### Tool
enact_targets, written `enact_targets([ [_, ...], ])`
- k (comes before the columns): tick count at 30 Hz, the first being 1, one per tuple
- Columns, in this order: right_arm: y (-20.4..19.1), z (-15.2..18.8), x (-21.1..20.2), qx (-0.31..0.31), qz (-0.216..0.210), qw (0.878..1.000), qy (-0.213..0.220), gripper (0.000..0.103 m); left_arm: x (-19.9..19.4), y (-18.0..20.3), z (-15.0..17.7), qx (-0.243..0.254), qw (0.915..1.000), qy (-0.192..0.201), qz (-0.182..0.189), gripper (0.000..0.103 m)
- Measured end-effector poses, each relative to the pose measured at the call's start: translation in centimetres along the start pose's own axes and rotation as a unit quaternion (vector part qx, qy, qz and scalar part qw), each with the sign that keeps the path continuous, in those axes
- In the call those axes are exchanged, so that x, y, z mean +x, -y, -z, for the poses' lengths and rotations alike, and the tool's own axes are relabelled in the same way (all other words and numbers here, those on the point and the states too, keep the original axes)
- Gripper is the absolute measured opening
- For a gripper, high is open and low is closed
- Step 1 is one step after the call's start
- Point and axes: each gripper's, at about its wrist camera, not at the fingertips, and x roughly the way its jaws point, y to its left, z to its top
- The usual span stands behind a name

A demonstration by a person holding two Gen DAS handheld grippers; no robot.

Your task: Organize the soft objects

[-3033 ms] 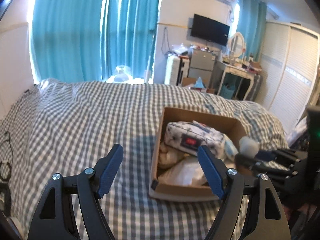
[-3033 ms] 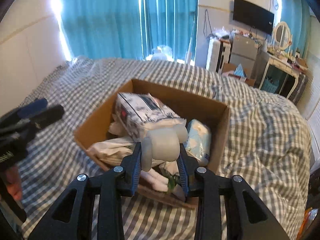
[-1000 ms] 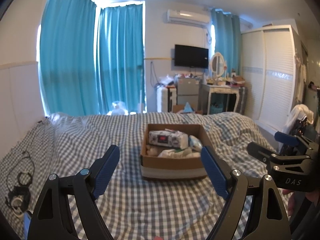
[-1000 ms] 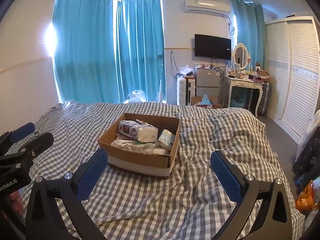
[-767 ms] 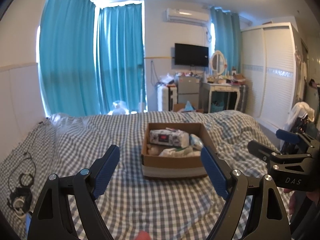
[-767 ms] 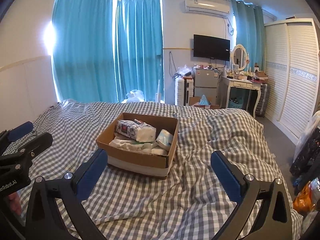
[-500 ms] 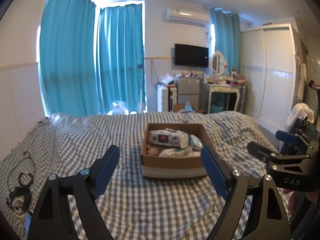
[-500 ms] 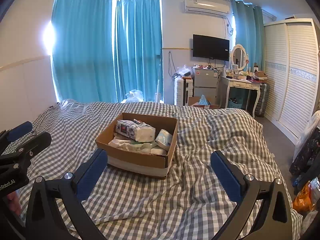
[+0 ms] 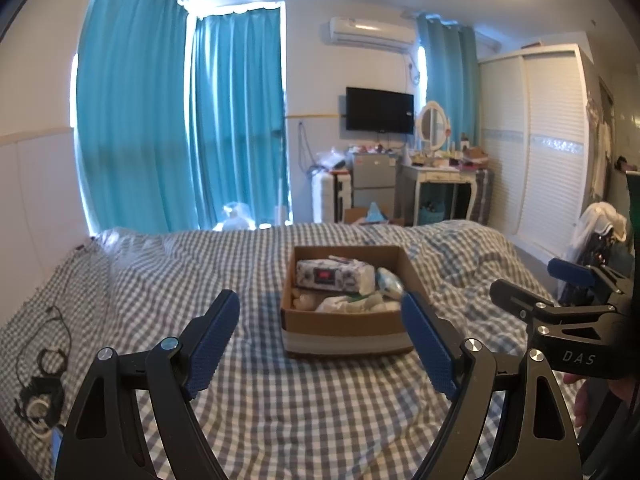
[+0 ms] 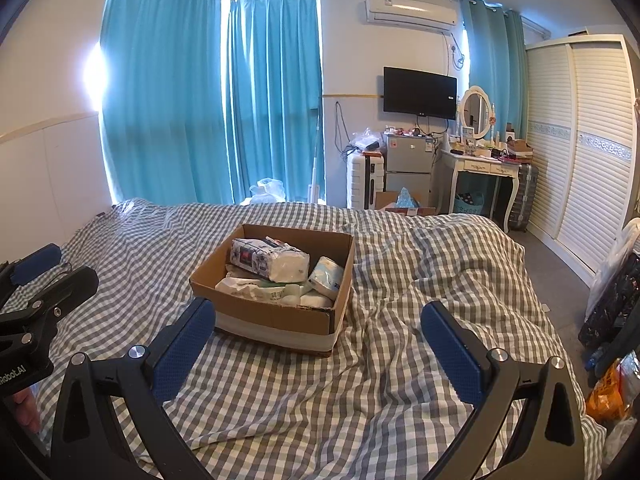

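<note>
An open cardboard box (image 9: pixel 344 326) (image 10: pixel 276 320) sits on the checked bed. It holds soft packs: a patterned tissue pack (image 9: pixel 334 276) (image 10: pixel 270 260), a pale blue pack (image 9: pixel 390 284) (image 10: pixel 328 274) and white wipes packs (image 10: pixel 260 290). My left gripper (image 9: pixel 320 320) is open and empty, held back from the box's near side. My right gripper (image 10: pixel 316 322) is open and empty, also back from the box. The right gripper shows at the right of the left wrist view (image 9: pixel 560 296); the left gripper shows at the left of the right wrist view (image 10: pixel 36 280).
The grey checked bedspread (image 9: pixel 160 280) (image 10: pixel 440 272) covers the whole bed, rumpled at the right. Black headphones and a cable (image 9: pixel 40 380) lie on the bed's left. A desk, a fridge and a suitcase stand beyond the bed's far end; a wardrobe (image 10: pixel 580 140) lines the right wall.
Three seconds ago my right gripper was shut on a white soft item over the box. Now both grippers are open, empty and pulled well back; over the last second little has moved.
</note>
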Motion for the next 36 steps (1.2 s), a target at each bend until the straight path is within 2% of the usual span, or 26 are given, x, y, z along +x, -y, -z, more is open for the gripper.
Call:
enact_targets([
  [36, -0.52, 0.60, 0.44, -0.003, 0.002, 1.000, -0.005, 0.103, -0.25, -0.31, 0.02, -0.004, 1.0000, -0.003, -0.002, 0.084],
])
